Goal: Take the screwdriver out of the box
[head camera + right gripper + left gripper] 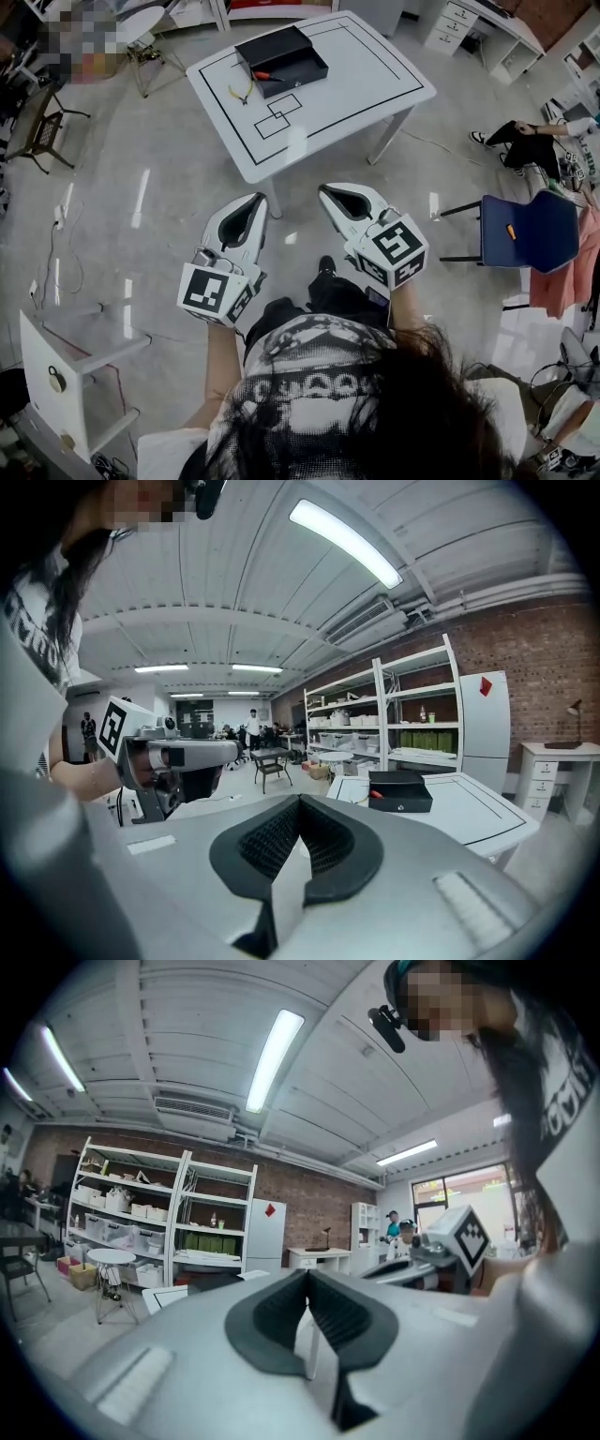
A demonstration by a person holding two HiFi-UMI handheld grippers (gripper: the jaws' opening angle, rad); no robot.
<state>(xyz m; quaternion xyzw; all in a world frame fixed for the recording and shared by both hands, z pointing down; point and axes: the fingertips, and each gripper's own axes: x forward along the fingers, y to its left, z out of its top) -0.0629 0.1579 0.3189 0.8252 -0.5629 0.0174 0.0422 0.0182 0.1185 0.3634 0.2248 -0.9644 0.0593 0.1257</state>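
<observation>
A black open box stands at the far end of a white table ahead of me. Inside it lies the red-handled screwdriver. In the right gripper view the box shows at a distance, with the red handle at its left edge. My left gripper and right gripper are held side by side over the floor, short of the table, both shut and empty. The left gripper's tips meet, and so do the right gripper's.
Yellow-handled pliers lie on the table beside the box. A blue chair stands to the right, a white stand to the lower left. A person sits at the far right. Shelving lines the brick wall.
</observation>
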